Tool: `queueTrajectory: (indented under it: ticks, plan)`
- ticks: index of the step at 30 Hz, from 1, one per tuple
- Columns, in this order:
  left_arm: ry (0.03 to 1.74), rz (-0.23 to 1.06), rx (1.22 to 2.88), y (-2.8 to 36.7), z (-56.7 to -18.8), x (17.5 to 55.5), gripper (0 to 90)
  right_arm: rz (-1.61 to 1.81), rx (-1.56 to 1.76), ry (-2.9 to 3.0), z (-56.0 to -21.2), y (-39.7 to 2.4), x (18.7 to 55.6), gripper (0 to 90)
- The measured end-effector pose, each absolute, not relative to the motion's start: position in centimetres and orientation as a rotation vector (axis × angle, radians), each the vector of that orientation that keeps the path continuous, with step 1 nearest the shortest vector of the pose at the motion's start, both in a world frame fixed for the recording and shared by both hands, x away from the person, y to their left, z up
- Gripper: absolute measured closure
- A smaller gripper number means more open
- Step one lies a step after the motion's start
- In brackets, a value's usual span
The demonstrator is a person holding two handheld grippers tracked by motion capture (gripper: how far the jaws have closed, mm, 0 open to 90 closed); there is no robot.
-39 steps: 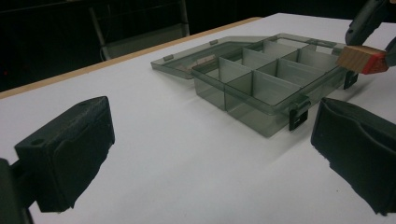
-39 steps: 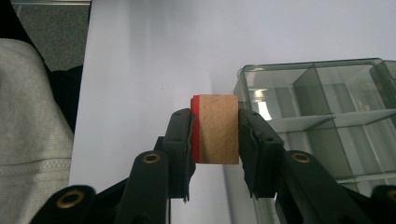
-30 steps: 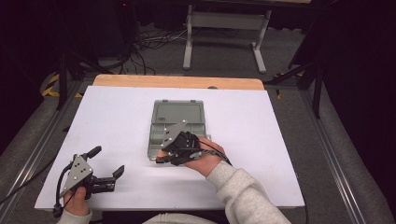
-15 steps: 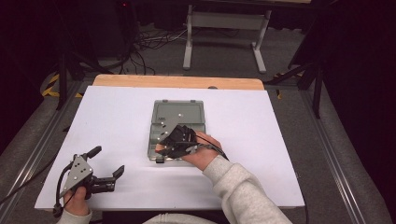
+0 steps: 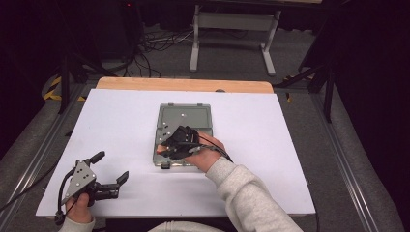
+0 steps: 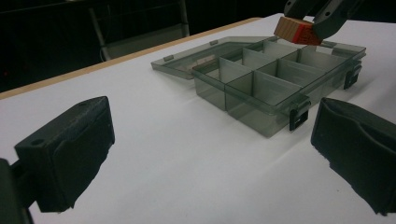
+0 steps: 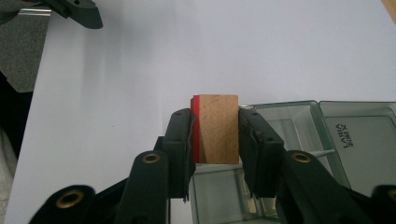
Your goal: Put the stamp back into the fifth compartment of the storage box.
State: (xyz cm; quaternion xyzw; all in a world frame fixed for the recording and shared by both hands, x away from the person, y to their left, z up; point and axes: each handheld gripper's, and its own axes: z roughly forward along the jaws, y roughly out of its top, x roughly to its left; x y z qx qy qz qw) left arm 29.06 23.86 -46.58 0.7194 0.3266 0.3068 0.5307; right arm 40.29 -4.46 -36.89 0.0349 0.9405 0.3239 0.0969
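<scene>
A clear plastic box (image 5: pixel 186 116) with its lid laid open flat is seen near the middle of the counter (image 5: pixel 290 125). Its compartments, as far as they are visible in the left gripper view, hold nothing. A wooden block (image 7: pixel 215 128) with a red side is clamped between the jaws of the right gripper (image 7: pixel 215 140) and is held just above the box's near compartments. The left gripper (image 5: pixel 113 169) is held at the counter's near left corner, jaws spread apart and holding nothing.

Tan wooden block (image 7: pixel 218 135) with red side, smoky grey box (image 6: pixel 275 79), white table (image 5: pixel 270 145)
</scene>
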Motion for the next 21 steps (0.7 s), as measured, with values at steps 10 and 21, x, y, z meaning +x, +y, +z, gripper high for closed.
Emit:
queueTrajectory:
  ticks: [10,21]
  plan:
    - [0.778,0.731,1.716,23.9,-46.6,29.1,0.6,0.923,0.125,2.791,-37.4,-3.9,41.3,66.4]
    - [0.777,0.726,1.717,23.9,-46.6,29.1,0.6,0.886,0.118,2.800,-38.2,-3.0,42.7,66.4]
